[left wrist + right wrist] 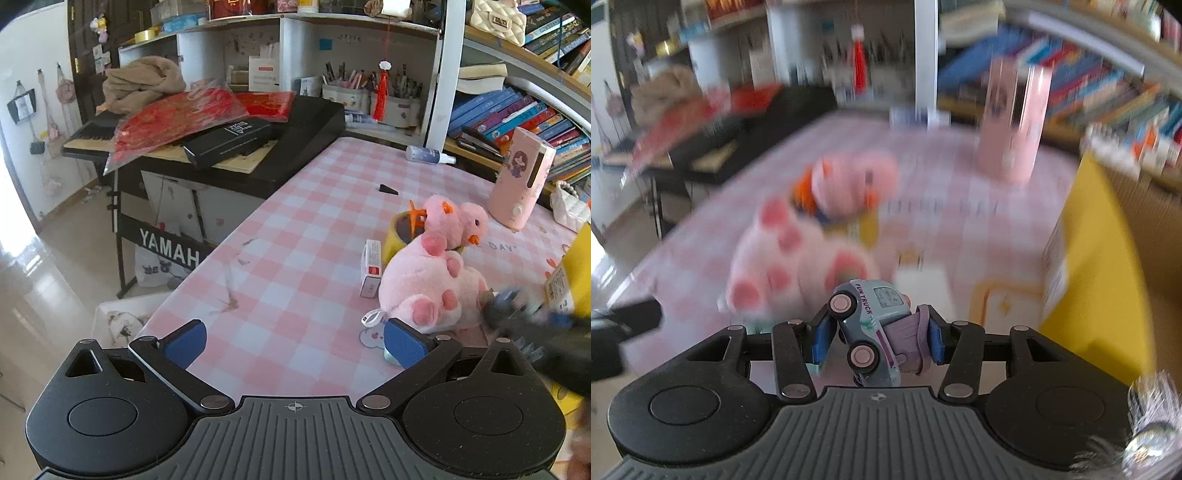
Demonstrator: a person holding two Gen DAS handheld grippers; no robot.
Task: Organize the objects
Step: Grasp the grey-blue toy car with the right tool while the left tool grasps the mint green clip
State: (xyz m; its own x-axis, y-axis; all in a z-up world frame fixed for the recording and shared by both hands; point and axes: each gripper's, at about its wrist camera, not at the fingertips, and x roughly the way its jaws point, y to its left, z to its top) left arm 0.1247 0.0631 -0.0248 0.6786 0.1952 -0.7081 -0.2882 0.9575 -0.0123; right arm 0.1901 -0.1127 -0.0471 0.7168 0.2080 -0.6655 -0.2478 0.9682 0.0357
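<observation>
Pink checked table, "YAMAHA" keyboard stand, right tongs gripping "FUN TRUCK" toy

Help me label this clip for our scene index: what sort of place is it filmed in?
Most likely a home bedroom or study. A desk with a pink checked cover stands before packed bookshelves, a Yamaha keyboard stands beside it, and pink plush toys lie on the desk.

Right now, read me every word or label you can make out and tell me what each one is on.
"YAMAH", cut off at the table edge: front panel of the keyboard stand.
"FUN TRUCK": side of the toy car between the right gripper's jaws.
"DAY": pink checked tablecloth.
Too small or blurred: black case, small white box, book spines.
</observation>
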